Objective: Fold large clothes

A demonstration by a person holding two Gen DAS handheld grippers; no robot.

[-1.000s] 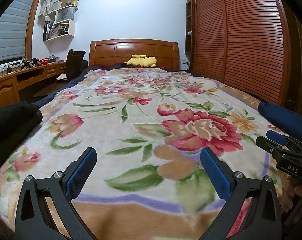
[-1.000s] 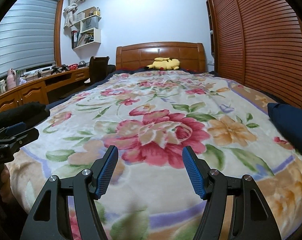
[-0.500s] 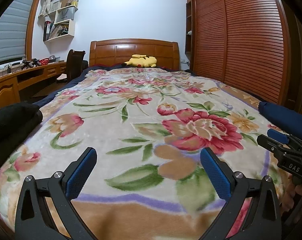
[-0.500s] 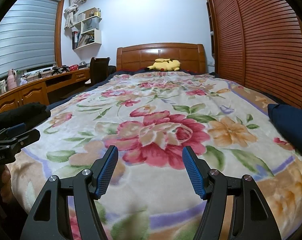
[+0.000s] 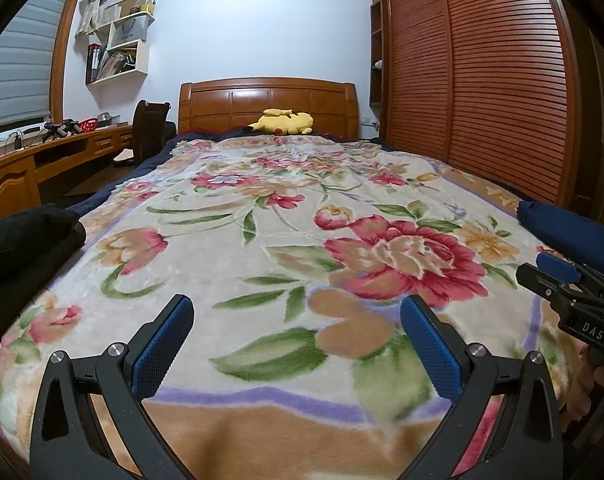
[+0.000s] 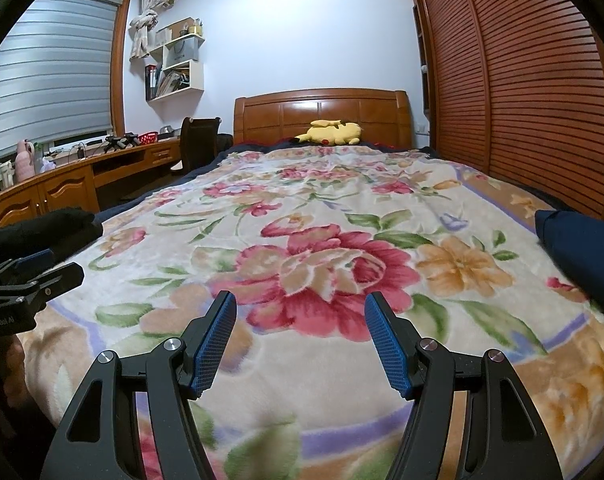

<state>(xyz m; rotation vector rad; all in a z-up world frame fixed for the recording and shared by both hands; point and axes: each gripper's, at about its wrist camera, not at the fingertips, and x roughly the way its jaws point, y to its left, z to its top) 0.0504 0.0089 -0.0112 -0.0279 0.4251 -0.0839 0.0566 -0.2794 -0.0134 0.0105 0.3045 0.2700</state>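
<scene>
A black garment (image 5: 22,240) lies bunched at the bed's left edge, also in the right wrist view (image 6: 42,228). A dark blue garment (image 5: 570,236) lies at the right edge, also in the right wrist view (image 6: 582,248). My left gripper (image 5: 298,312) is open and empty above the near end of the floral blanket (image 5: 262,240). My right gripper (image 6: 300,304) is open and empty above the same blanket (image 6: 322,220). Each gripper shows at the other view's edge: the right one (image 5: 558,276), the left one (image 6: 42,272).
A yellow plush toy (image 5: 284,122) lies by the wooden headboard (image 5: 268,102). A louvred wooden wardrobe (image 5: 482,80) runs along the right. A desk (image 5: 42,160), a chair (image 5: 148,128) and wall shelves (image 5: 118,52) stand on the left.
Both grippers stay open and hold almost still; the views shift only slightly.
</scene>
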